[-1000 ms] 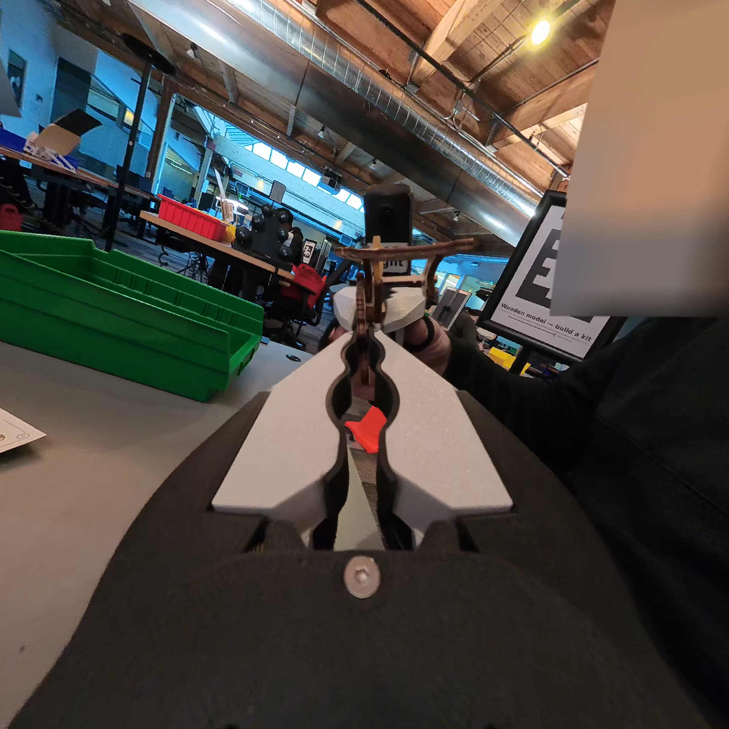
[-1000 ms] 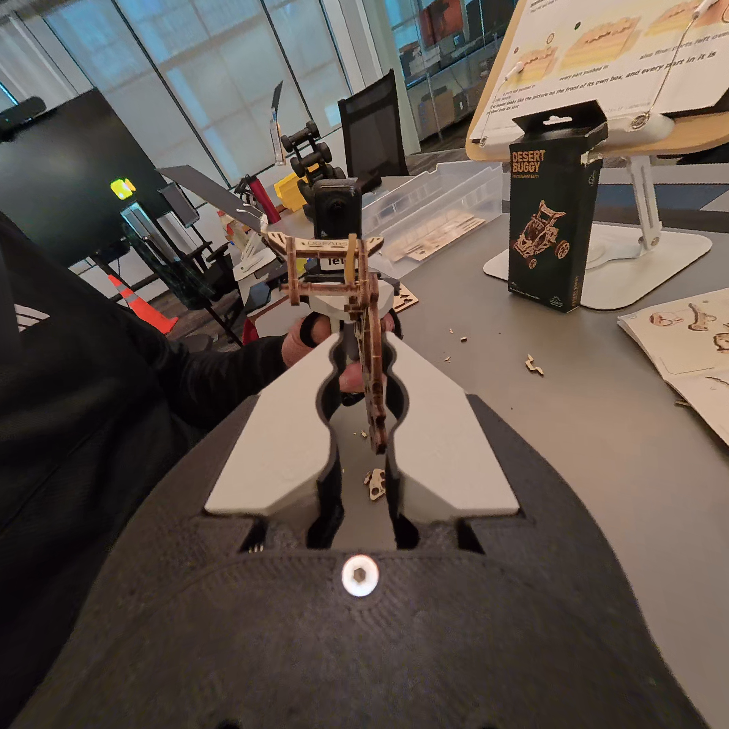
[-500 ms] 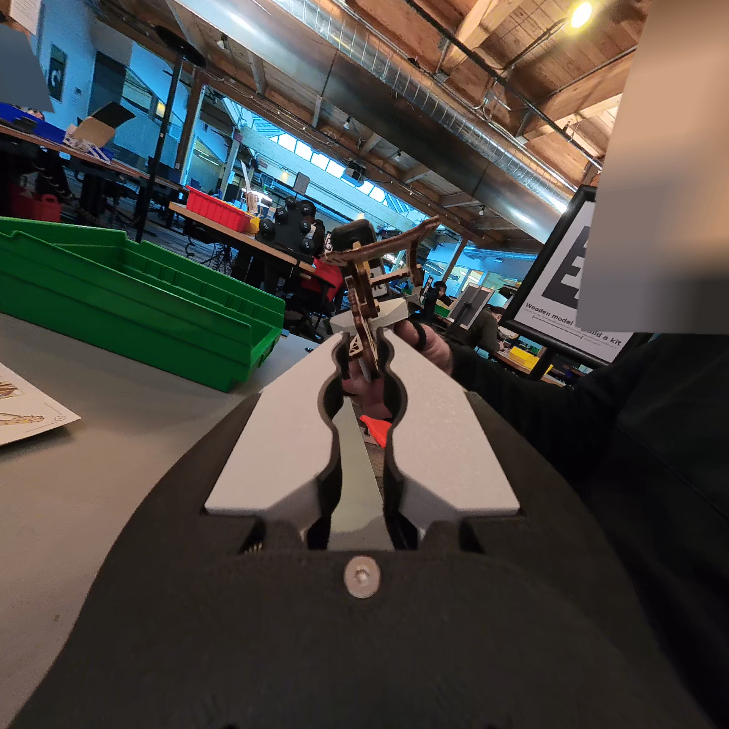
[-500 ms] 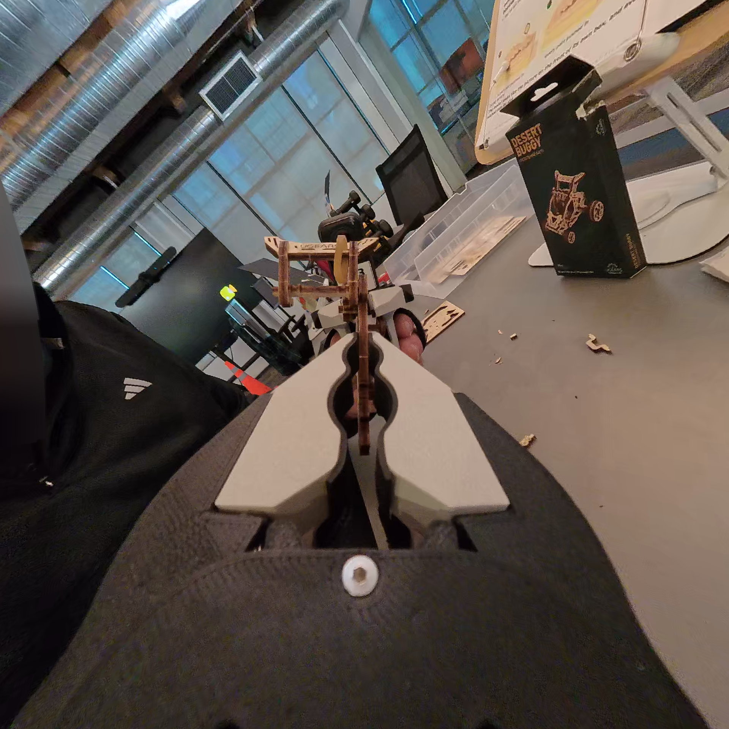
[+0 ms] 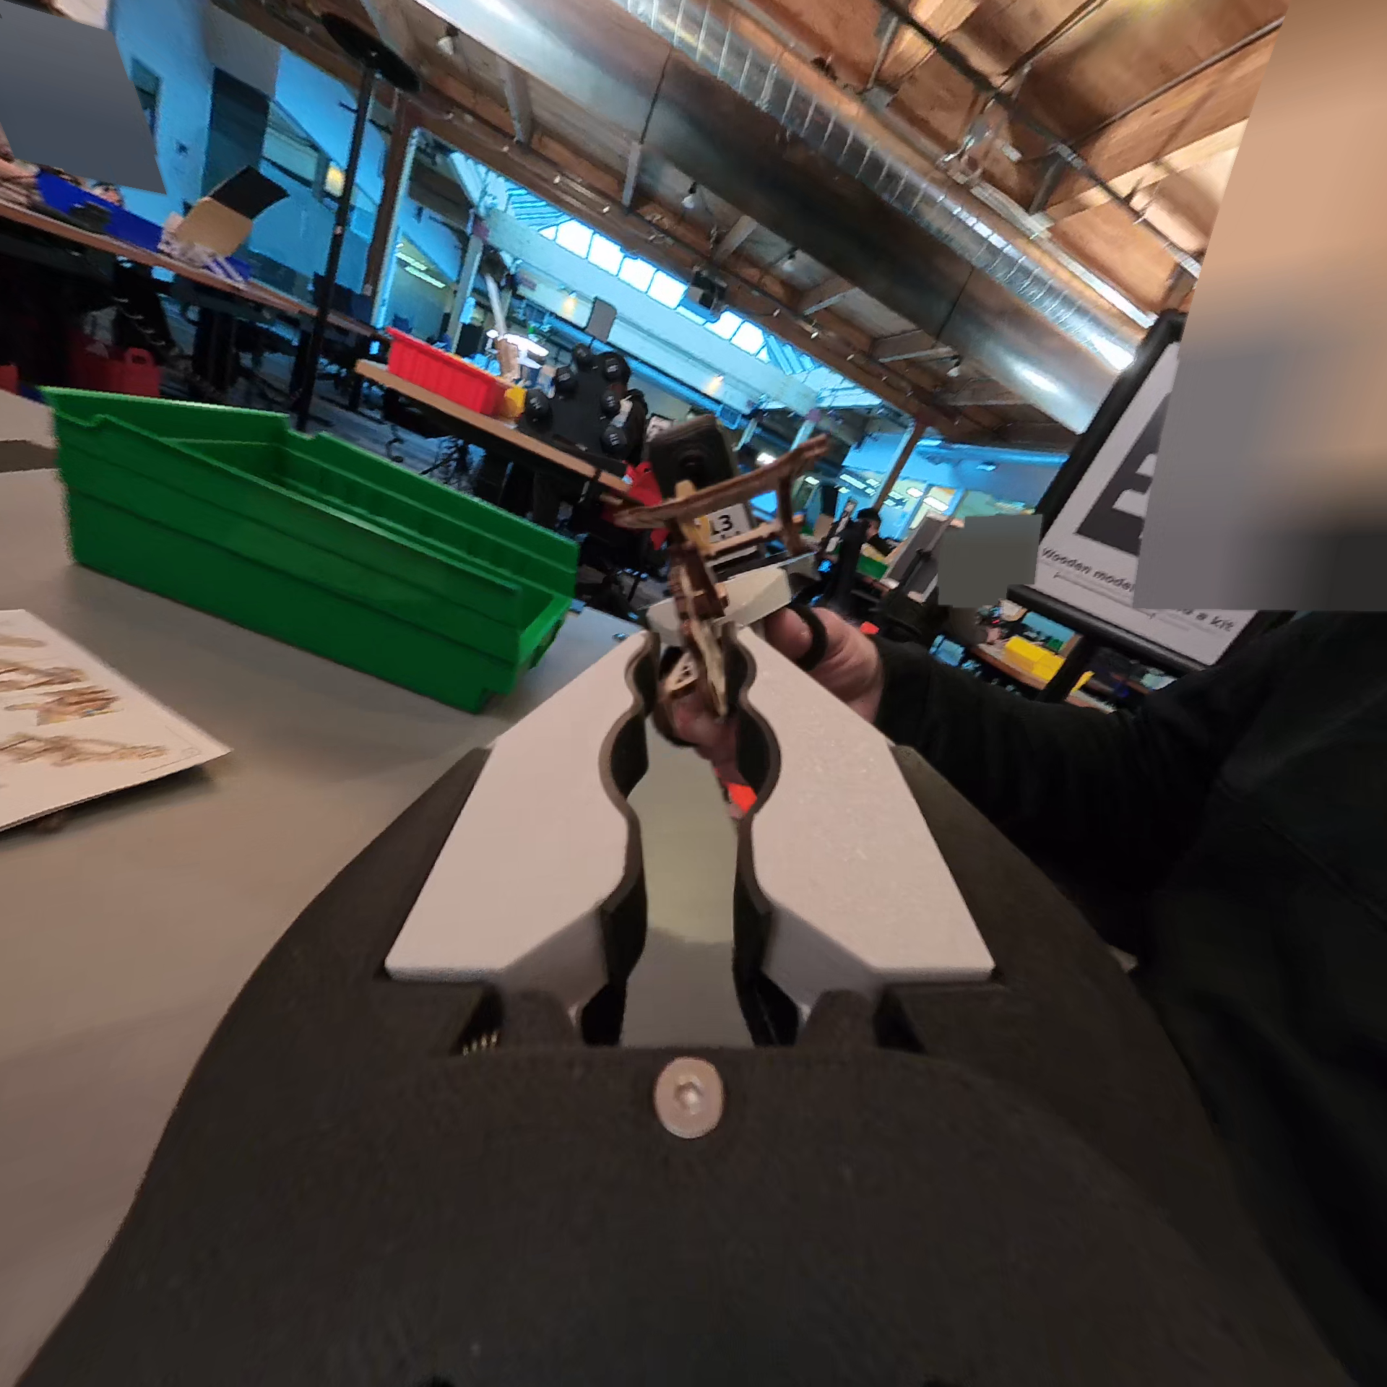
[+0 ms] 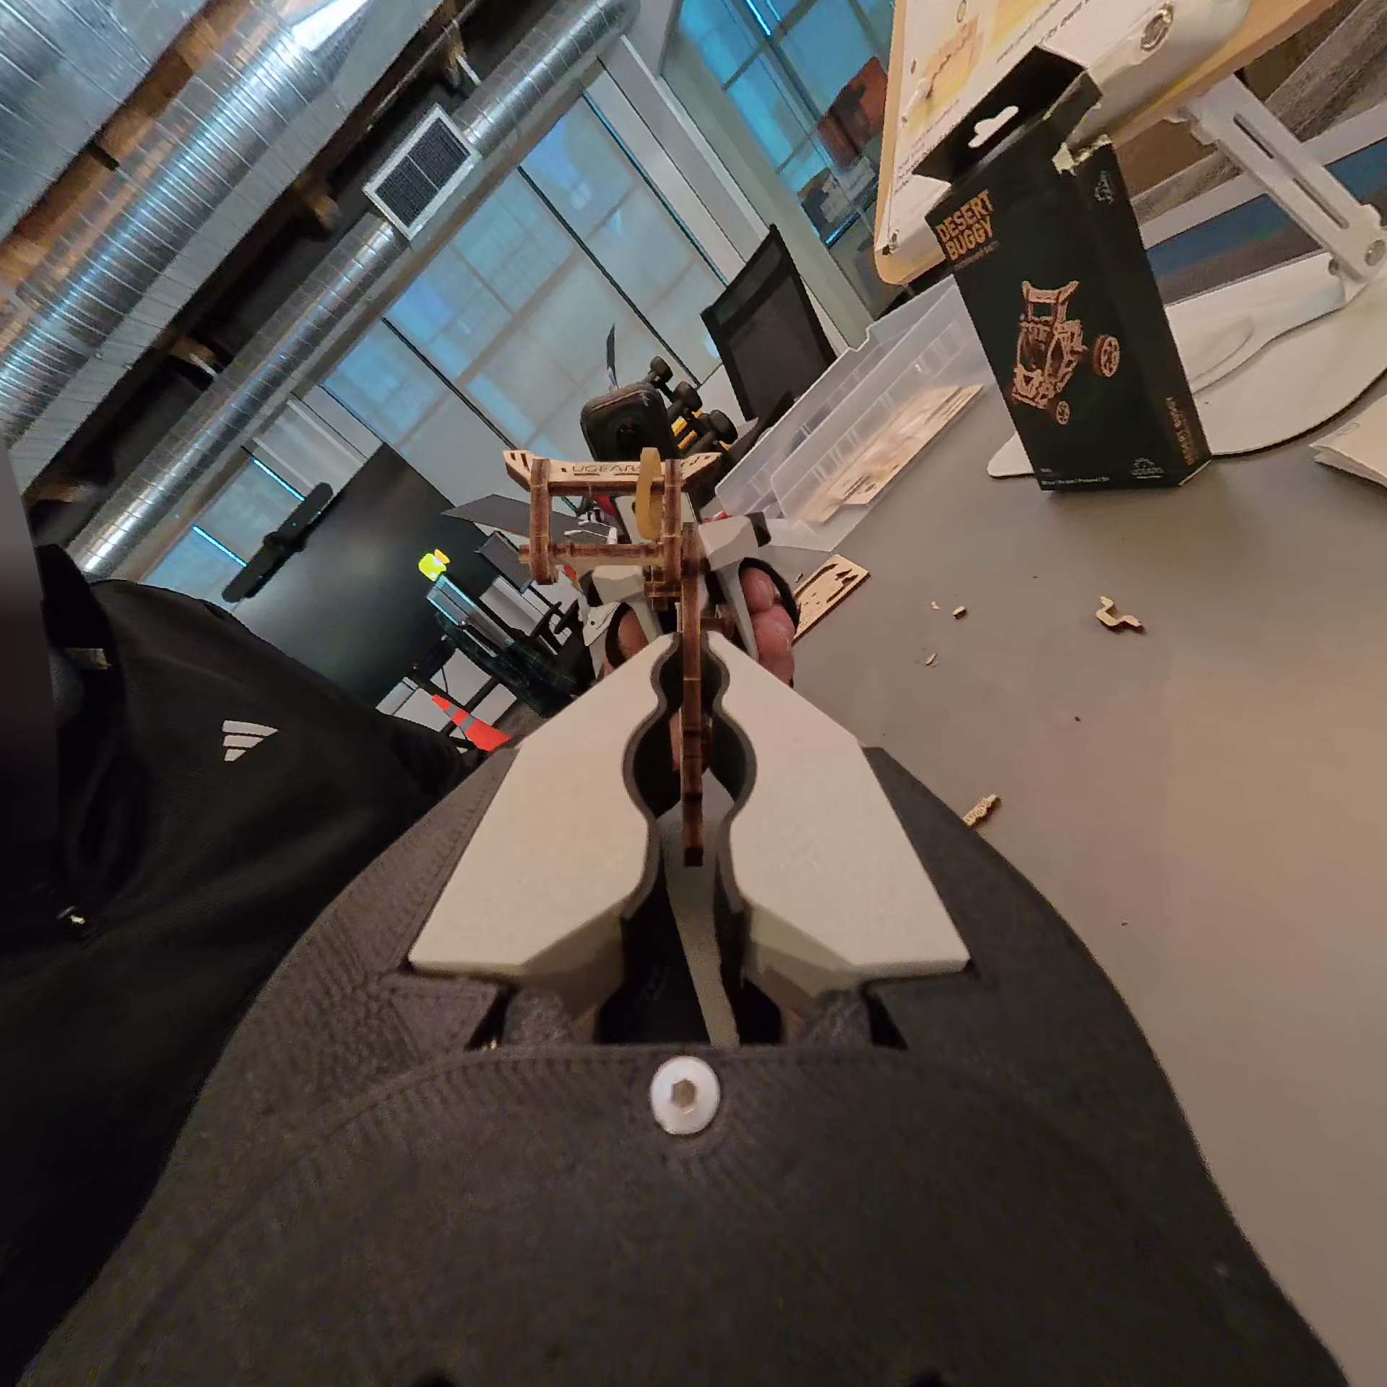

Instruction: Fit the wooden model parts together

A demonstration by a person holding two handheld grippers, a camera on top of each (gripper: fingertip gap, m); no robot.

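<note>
Both tongs meet nose to nose above a grey surface (image 6: pixel 1126 675), each pinching the same small wooden model between them. Left tongs (image 5: pixel 694 653) have their white fingertips closed on the lower plate of the wooden model (image 5: pixel 702 600), which rises above the tips with a curved crossbar tilted on top. To their left on the surface lies a printed sheet (image 5: pixel 67 720), and beyond it sits a green bin (image 5: pixel 300 540). Just behind the model, the other tool shows — held by a hand (image 5: pixel 833 668) in a black sleeve.

Right tongs (image 6: pixel 690 653) are clamped on a thin upright wooden plate of the model (image 6: pixel 600 525), seen edge-on between the fingers. Further right on the surface are scattered wood scraps (image 6: pixel 1118 617), a clear tray (image 6: pixel 863 420) with a flat wooden sheet, and a dark upright box (image 6: pixel 1066 315) — standing in front of a white stand (image 6: pixel 1276 225).
</note>
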